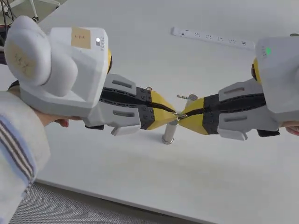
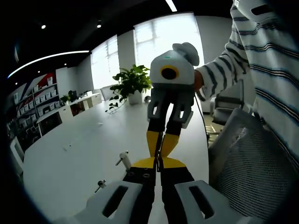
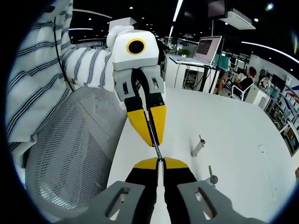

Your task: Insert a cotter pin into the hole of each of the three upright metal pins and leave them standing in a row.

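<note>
The left hand-held gripper [image 1: 176,113] and right hand-held gripper [image 1: 183,115] are both pinching one cotter pin [image 3: 158,151], just above an upright pin [image 1: 168,133] on the worktop [image 1: 140,177]. If they are pulling unevenly, the cotter pin is risking a bend or a slip — or the upright pin is tipping.

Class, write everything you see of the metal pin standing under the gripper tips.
The metal pin is a silvery cylinder with a wider round foot, standing upright on the white table. Its top is hidden behind the yellow jaws of the left gripper and right gripper, both shut on a cotter pin.
</note>
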`<state>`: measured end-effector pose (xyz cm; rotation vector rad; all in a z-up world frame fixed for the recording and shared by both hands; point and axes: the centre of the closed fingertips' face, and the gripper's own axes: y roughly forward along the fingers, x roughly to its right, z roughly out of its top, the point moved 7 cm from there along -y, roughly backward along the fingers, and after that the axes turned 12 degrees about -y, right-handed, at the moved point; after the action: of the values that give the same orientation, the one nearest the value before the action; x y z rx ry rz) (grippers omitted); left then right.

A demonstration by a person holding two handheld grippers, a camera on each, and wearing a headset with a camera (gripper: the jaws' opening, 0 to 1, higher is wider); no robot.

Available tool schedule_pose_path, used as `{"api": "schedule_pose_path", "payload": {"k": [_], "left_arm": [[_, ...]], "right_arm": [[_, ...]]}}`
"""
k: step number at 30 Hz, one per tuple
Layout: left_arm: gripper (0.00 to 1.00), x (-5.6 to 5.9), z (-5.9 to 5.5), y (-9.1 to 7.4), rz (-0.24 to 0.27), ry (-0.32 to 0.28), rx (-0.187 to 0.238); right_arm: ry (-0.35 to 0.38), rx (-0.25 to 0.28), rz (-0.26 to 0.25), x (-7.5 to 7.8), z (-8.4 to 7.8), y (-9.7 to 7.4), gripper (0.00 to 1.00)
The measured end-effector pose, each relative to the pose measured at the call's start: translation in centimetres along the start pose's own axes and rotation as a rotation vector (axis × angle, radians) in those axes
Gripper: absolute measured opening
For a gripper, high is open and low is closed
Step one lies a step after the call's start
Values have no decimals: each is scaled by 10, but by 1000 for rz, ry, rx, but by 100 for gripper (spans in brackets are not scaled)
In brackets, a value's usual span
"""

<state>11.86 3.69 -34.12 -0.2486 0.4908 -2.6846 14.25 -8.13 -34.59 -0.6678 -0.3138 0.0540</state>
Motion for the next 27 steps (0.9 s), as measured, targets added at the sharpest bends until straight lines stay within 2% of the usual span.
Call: {"api": "schedule_pose_path", "payload": {"k": [4, 10, 11, 13, 15, 18, 20, 27], "left_arm": [[0, 0, -3, -1, -11, 7, -25], [0, 5, -5, -3, -65, 47, -79], [0, 4, -9, 2, -44, 23, -112], [0, 4, -6, 8, -55, 47, -113], [0, 6, -6, 11, -75, 44, -121], [0, 14, -3, 16, -88, 67, -162], [0, 15, -4, 17, -104, 83, -180], [0, 12, -5, 20, -126, 83, -171]], "right_arm": [[-11, -5, 15, -2, -1, -1, 0], [-54, -23, 64, -9, -3, -2, 0], [-56, -23, 66, -10, -3, -2, 0], [-59, -23, 72, -11, -4, -2, 0], [-63, -27, 83, -12, -4, -2, 0], [-65, -38, 111, -15, -7, -1, 0], [-69, -43, 124, -17, -8, -1, 0], [-44, -48, 122, -20, -12, -2, 0]]}}
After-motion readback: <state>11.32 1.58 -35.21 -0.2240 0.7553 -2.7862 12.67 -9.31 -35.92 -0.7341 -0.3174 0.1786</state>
